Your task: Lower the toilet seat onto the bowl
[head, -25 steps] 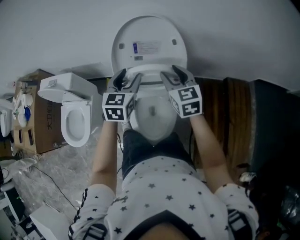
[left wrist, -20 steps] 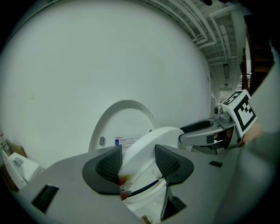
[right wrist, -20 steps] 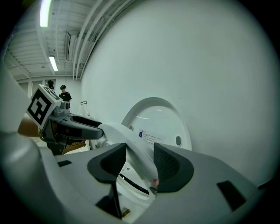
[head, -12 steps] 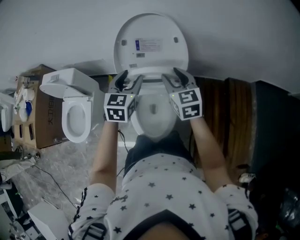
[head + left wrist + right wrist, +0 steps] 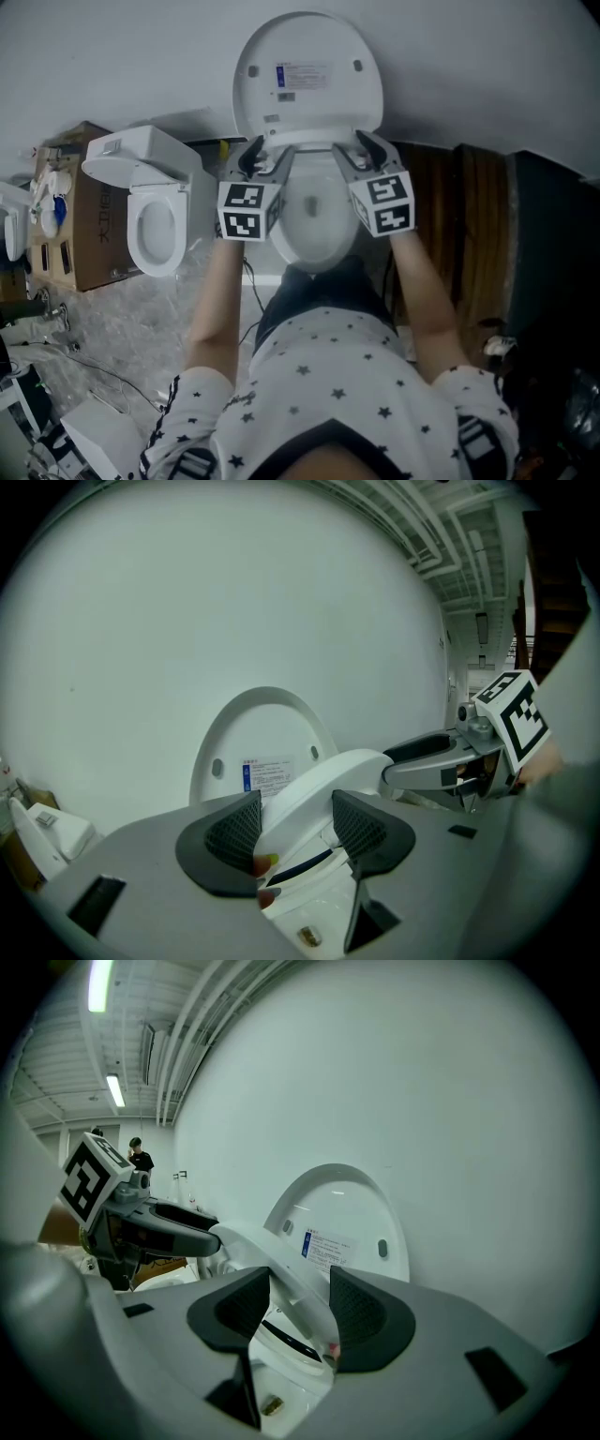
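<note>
A glossy white oval plastic toilet seat ring stands steeply tilted at upper centre of the head view. Its free front rim is raised and its long axis runs from the hinge end by the wall up toward the person. It sits between the round white toilet lid, upright against the pale wall, and the smooth white ceramic bowl below, clear of the bowl's rim.

The 2 grippers hold its front curve. The left gripper is clamped on the seat's left side, with the ring running between its 2 ribbed black pads. The right gripper is closed on the right side in the same way, and the ring fills the gap between its jaws. In each gripper view the seat arcs from one tool across to the other.

A printed label shows on the lid's underside. A second white toilet stands at left beside a brown cardboard box. Dark wooden boards fill the right of the frame.
</note>
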`<state>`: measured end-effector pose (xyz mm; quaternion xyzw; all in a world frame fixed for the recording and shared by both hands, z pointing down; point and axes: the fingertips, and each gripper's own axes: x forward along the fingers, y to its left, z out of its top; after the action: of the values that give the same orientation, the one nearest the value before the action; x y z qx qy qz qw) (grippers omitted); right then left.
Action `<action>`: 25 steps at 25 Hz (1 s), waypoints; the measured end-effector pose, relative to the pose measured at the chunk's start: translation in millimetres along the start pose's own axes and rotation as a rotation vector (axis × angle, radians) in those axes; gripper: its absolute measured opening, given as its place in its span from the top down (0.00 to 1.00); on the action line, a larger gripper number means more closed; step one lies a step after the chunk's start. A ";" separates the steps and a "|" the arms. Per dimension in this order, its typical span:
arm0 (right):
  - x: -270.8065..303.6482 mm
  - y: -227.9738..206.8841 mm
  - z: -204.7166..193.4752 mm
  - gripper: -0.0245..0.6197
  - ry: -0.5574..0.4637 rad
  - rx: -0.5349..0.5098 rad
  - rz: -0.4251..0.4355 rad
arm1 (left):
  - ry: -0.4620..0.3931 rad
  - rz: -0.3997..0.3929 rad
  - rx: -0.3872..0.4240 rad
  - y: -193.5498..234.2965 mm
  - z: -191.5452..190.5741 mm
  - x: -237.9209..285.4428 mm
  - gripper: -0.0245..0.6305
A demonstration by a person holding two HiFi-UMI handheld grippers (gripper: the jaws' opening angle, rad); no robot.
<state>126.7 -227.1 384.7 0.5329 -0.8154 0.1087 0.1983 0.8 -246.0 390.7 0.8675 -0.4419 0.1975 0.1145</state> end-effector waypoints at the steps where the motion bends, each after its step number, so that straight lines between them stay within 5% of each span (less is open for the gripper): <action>1: -0.9 1.2 -1.4 0.64 0.002 -0.001 0.000 | 0.002 0.000 -0.001 -0.8 -1.7 -1.3 0.62; 25: -35.0 32.3 -39.2 0.64 0.047 -0.023 -0.002 | 0.032 -0.003 0.027 -28.8 -42.0 -36.5 0.62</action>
<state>117.8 -169.8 405.6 0.5288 -0.8111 0.1116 0.2235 -5.4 -187.1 411.5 0.8664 -0.4360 0.2171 0.1098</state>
